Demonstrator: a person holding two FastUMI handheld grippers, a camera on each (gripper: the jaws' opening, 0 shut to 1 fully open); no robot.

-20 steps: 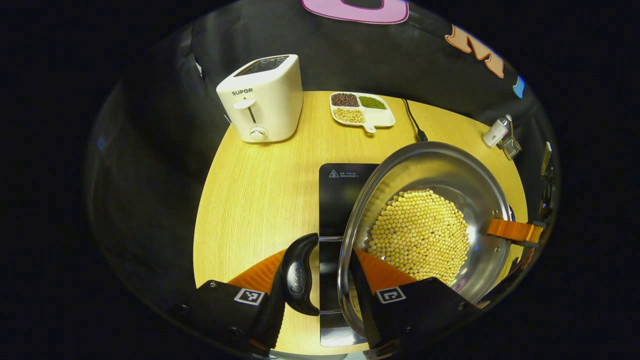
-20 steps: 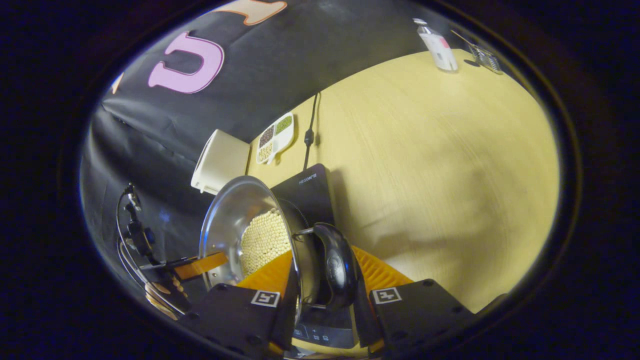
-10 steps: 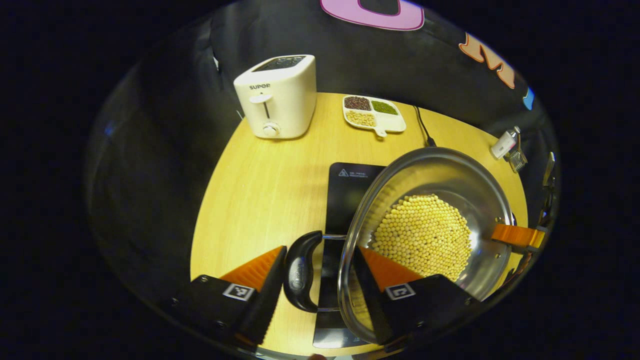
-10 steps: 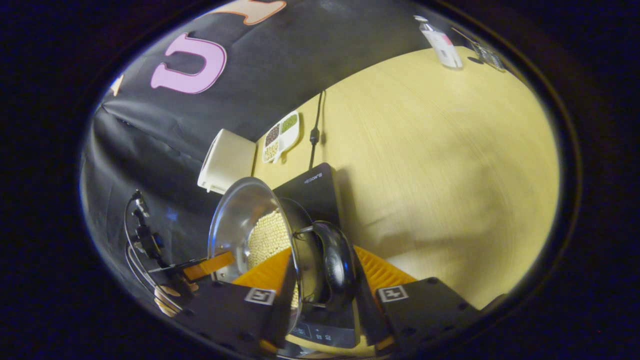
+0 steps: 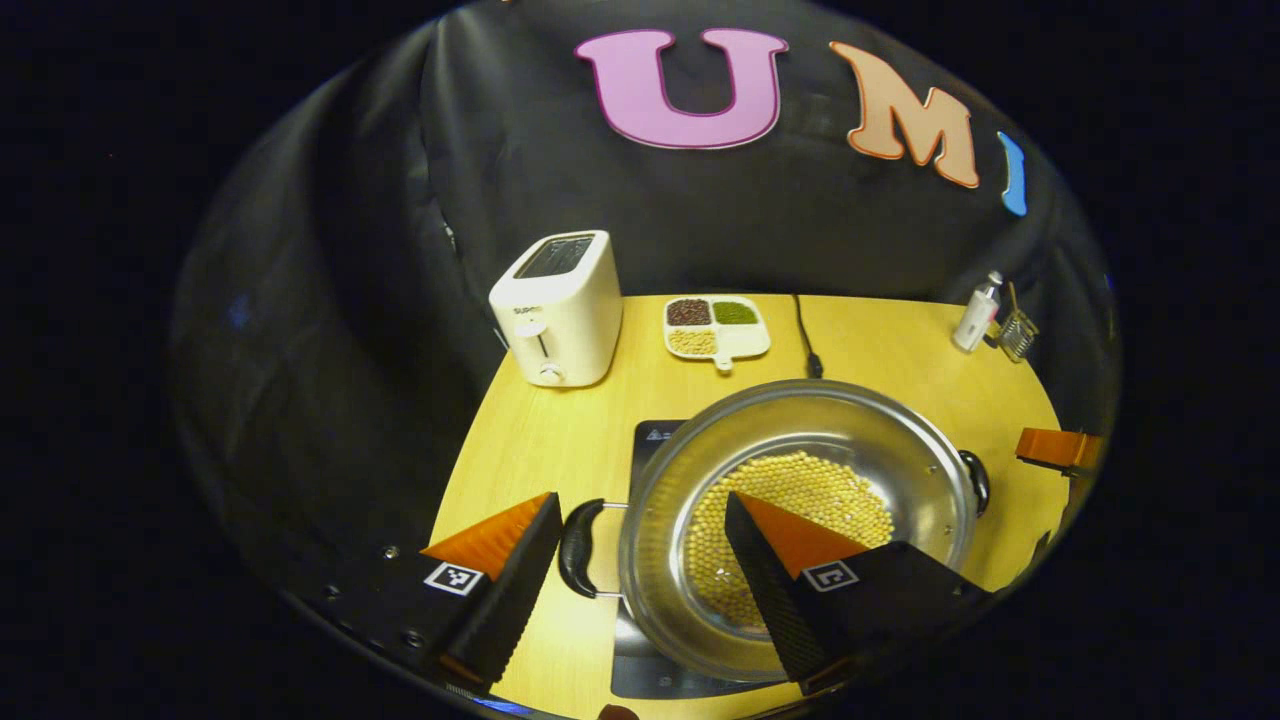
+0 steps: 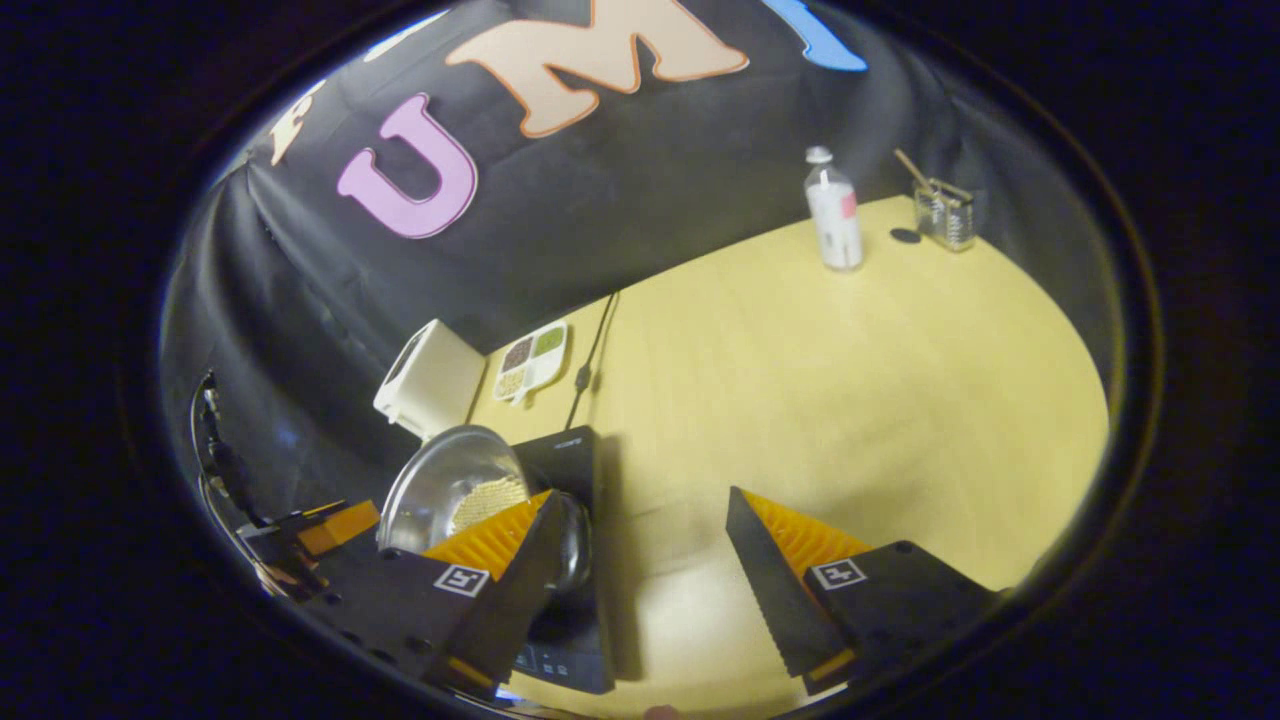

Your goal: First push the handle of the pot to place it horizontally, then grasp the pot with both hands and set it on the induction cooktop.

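Left gripper view: pale wood-grain counter point(image 5: 560, 440) against black cloth. Shiny round steel pot point(image 5: 800, 520) of beans sits on the flat black cooktop point(image 5: 650, 440). Left tool point(image 5: 640, 560) and right tool point(image 6: 640, 560) both gape, holding nothing.

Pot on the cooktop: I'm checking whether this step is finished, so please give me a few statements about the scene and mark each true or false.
1. The pot sits on the induction cooktop. True.
2. The left claw is shut on the pot's black handle. False: its fingers are spread, with the handle between them untouched.
3. The pot holds yellow beans. True.
4. The right claw grips the pot rim. False: it is open, to the side of the pot over the table.
5. The toaster stands on the cooktop. False: it stands on the table behind it, beside the divided dish.
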